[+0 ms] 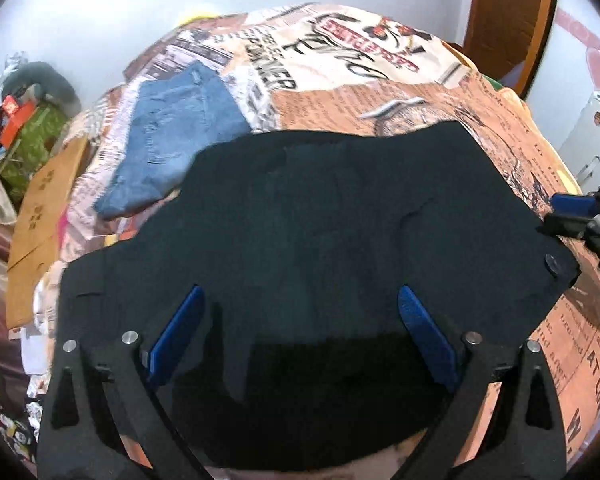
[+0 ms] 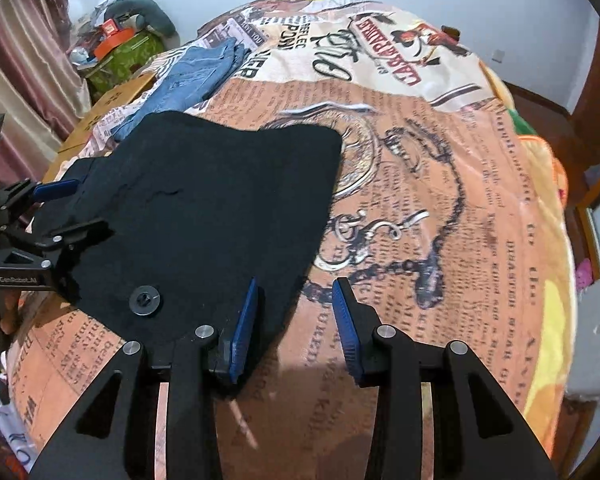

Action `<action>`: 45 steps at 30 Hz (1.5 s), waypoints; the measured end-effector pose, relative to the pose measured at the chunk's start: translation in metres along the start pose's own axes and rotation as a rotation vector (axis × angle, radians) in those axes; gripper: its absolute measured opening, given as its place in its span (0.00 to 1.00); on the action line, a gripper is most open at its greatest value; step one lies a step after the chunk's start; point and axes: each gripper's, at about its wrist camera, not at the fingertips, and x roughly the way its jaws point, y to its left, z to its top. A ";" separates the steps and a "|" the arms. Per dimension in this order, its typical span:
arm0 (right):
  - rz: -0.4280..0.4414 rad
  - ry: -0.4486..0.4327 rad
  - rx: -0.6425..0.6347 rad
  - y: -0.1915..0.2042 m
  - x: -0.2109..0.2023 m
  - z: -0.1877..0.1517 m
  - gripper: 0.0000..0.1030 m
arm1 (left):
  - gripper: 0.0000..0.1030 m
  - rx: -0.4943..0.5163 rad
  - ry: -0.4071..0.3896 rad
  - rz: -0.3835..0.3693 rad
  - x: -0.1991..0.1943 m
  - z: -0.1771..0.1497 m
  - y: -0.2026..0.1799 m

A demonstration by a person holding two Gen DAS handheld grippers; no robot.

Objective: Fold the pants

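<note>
Black pants [image 1: 320,220] lie spread flat on the printed orange blanket [image 1: 380,96], with their waist button [image 1: 555,263] near the right corner. My left gripper [image 1: 300,290] hovers over the near part of the pants, blue pads wide apart, nothing between them. In the right wrist view the pants [image 2: 204,200] lie to the left, button [image 2: 144,300] near the front. My right gripper [image 2: 296,284] stands open over the pants' right edge, its left finger above the cloth, gripping nothing. The left gripper [image 2: 72,212] shows at the far left over the pants' other side.
Folded blue denim jeans [image 1: 172,140] lie on the blanket beyond the black pants. A cardboard box [image 1: 40,208] and a cluttered pile [image 1: 20,120] sit left of the bed. A wooden door frame [image 1: 512,20] and a white appliance [image 1: 592,132] stand on the right.
</note>
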 end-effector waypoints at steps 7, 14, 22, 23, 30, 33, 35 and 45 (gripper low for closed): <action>-0.009 -0.109 -0.004 0.010 -0.039 0.017 0.34 | 0.96 -0.117 -0.122 0.045 -0.053 -0.009 0.048; 0.020 -0.211 -0.062 0.044 -0.060 0.032 0.44 | 0.96 -0.258 -0.193 0.149 -0.091 -0.034 0.113; 0.056 -0.206 -0.129 0.087 -0.044 0.040 0.47 | 0.96 -0.398 -0.115 0.172 -0.085 -0.088 0.177; 0.057 -0.193 -0.138 0.092 -0.037 0.040 0.47 | 0.96 -0.417 -0.107 0.172 -0.083 -0.095 0.182; 0.030 -0.118 -0.184 0.116 -0.007 0.031 0.47 | 0.96 -0.540 0.000 0.083 -0.049 -0.142 0.200; 0.031 -0.074 -0.184 0.120 0.007 0.027 0.47 | 0.96 -0.591 0.034 0.013 -0.035 -0.156 0.202; 0.023 -0.039 -0.190 0.121 0.019 0.024 0.47 | 0.96 -0.633 0.047 -0.051 -0.028 -0.163 0.206; 0.046 0.044 -0.156 0.109 0.041 0.018 0.62 | 0.96 -0.768 0.080 -0.264 0.002 -0.157 0.216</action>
